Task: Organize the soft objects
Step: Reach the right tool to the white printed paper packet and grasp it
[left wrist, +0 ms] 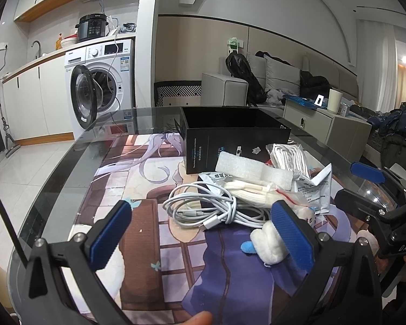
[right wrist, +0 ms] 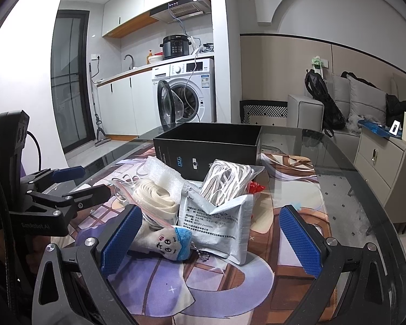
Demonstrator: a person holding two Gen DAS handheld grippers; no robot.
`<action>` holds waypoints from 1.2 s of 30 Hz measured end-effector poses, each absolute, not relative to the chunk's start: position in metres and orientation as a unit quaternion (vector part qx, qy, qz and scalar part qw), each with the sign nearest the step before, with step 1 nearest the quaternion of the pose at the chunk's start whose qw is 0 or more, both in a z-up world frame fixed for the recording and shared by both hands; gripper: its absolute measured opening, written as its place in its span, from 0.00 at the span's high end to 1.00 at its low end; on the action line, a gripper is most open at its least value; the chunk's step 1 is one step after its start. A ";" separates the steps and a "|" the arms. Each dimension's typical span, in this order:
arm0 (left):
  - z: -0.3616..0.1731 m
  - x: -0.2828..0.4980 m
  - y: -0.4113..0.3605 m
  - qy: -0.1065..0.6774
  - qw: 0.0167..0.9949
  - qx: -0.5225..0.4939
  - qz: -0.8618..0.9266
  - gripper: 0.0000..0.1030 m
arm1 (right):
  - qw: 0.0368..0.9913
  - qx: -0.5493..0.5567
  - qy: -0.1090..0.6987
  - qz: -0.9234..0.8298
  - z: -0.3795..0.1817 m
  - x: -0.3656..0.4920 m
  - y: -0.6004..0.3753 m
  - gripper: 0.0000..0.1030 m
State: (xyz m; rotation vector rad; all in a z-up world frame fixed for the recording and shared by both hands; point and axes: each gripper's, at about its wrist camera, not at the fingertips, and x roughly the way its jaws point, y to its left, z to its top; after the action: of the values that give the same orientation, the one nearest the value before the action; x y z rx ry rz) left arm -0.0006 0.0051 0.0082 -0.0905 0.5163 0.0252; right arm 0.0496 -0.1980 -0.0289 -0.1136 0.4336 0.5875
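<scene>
The glass counter [left wrist: 67, 162] is round-edged and glossy, with a printed anime mat [left wrist: 154, 243] spread flat over its middle. Toward the far side of the mat stands a black cardboard box [left wrist: 230, 138], rectangular, matte, open at the top. All the soft things lie heaped just in front of the box's near wall. A clear bag of white cord [right wrist: 224, 178] leans against that wall, and beside it a block of white foam [left wrist: 243, 166], pebbly and crumpled, rests on the heap. In front of the box a silvery foil pouch [right wrist: 219, 222] with printed text lies creased and torn open, touching a folded roll of cream webbing [right wrist: 154, 197]. A loose coil of white charging cable [left wrist: 208, 208] sits on the left side of the heap, farther from the box. Nearest of all is a small white plush toy [right wrist: 167, 239] with a blue cap and a bead chain.

The left gripper [left wrist: 203, 233] has its jaws spread wide and empty, the right blue pad beside the plush. The right gripper [right wrist: 211, 239] likewise stands wide apart, holding nothing, its left pad touching the plush. Bare mat lies left of the heap.
</scene>
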 end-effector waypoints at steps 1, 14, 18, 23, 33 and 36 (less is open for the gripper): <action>0.008 -0.001 0.005 0.257 0.965 -0.044 0.011 0.00 | 0.932 -0.056 0.215 0.286 -0.028 0.050 -0.198 0.00; 0.020 0.011 0.010 0.266 0.963 -0.040 0.009 0.00 | 0.921 -0.093 0.289 0.245 -0.037 0.081 -0.184 0.00; 0.023 0.016 0.011 0.266 0.963 -0.031 0.006 0.00 | 0.917 -0.069 0.315 0.235 -0.043 0.095 -0.187 0.00; 0.024 0.025 0.015 0.269 0.962 -0.034 0.007 0.00 | 0.908 -0.060 0.342 0.236 -0.049 0.111 -0.185 0.00; 0.014 0.036 0.021 0.286 0.958 -0.035 0.009 0.00 | 0.896 -0.073 0.364 0.242 -0.054 0.128 -0.168 0.00; 0.012 0.038 0.022 0.289 0.956 -0.036 0.010 0.00 | 0.892 -0.072 0.375 0.242 -0.056 0.129 -0.166 0.00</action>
State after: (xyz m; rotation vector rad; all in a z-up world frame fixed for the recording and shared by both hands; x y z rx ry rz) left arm 0.0378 0.0219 0.0116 -0.0733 0.5872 0.0199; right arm 0.1293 -0.1655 -0.0564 -0.1503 0.7777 0.5022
